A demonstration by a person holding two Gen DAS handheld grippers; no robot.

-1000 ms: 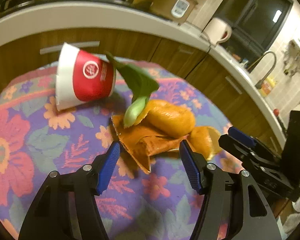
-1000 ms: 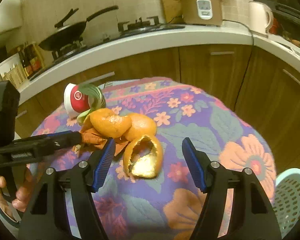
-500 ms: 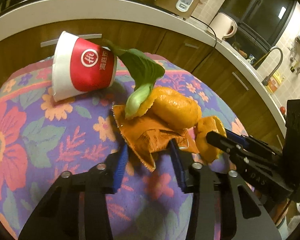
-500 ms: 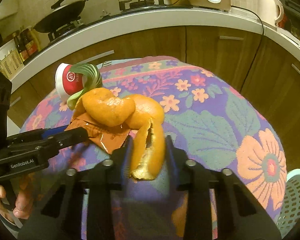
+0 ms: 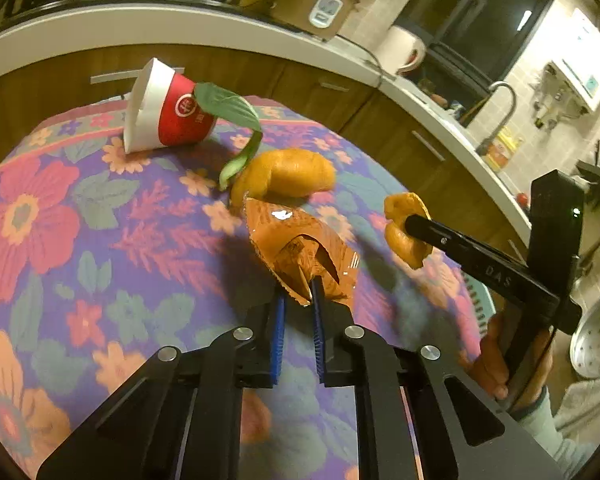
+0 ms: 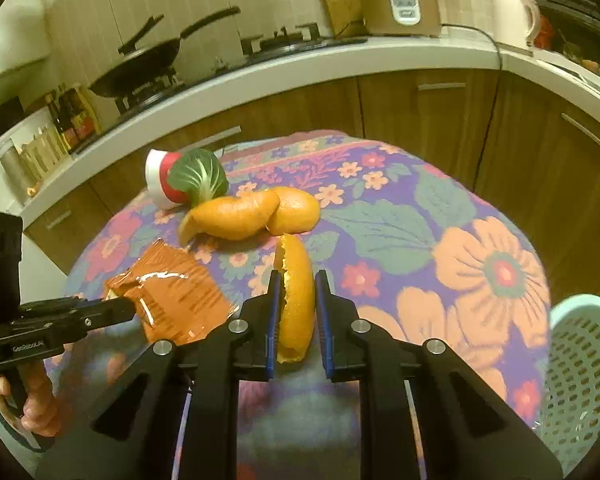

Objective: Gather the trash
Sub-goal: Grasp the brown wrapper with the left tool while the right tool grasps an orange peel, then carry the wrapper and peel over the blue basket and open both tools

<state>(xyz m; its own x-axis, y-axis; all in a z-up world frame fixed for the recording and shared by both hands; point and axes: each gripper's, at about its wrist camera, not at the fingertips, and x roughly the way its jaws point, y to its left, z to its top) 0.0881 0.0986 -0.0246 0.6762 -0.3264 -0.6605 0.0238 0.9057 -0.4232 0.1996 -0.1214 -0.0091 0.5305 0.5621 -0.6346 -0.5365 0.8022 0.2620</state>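
Pinching only a wrapper [image 5: 304, 254] corner, your left gripper [image 5: 298, 312] may slip; right gripper [image 6: 298, 312], closed on peel [image 6: 296, 300], seems firmer, though the basket [image 6: 580, 368] sits far off.

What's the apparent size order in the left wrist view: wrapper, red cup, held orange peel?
1. wrapper, though nearest the camera, so inflated.
2. red cup, looks close to it; unsure.
3. held orange peel, clearly smallest.

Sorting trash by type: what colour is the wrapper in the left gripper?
Orange-brown wrapper, glossy; clearest in the right wrist view.
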